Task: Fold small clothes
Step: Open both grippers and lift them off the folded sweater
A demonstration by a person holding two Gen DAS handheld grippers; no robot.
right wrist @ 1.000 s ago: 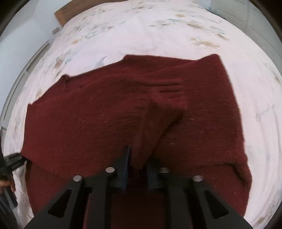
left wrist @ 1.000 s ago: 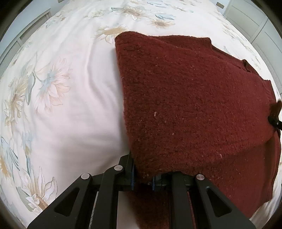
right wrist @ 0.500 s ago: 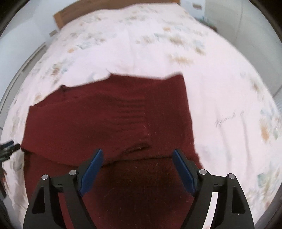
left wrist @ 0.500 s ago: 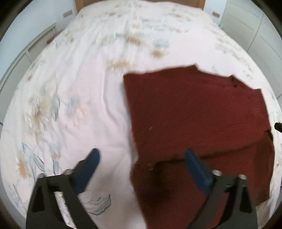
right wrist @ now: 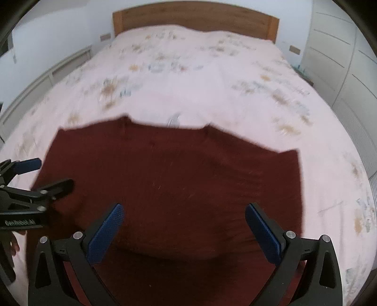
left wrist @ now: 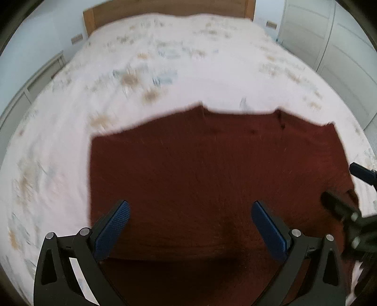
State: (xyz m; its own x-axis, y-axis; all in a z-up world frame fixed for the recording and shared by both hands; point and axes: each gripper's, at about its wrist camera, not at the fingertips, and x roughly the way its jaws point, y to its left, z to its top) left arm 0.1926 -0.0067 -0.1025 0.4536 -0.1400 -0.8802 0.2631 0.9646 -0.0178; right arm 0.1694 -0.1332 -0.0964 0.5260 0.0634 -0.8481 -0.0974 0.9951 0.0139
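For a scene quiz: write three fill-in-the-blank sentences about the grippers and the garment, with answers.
1. The jaws of the left gripper and the right gripper are both ____.
2. The dark red knitted sweater lies on a ____.
3. The bedspread carries a ____ print.

Answers: open; bed; floral

The dark red sweater [left wrist: 212, 169] is fuzzy, rough knit cloth, the flowery bedsheet [left wrist: 179, 77] is smooth cloth, and the far headboard [right wrist: 195, 22] is matt wood.
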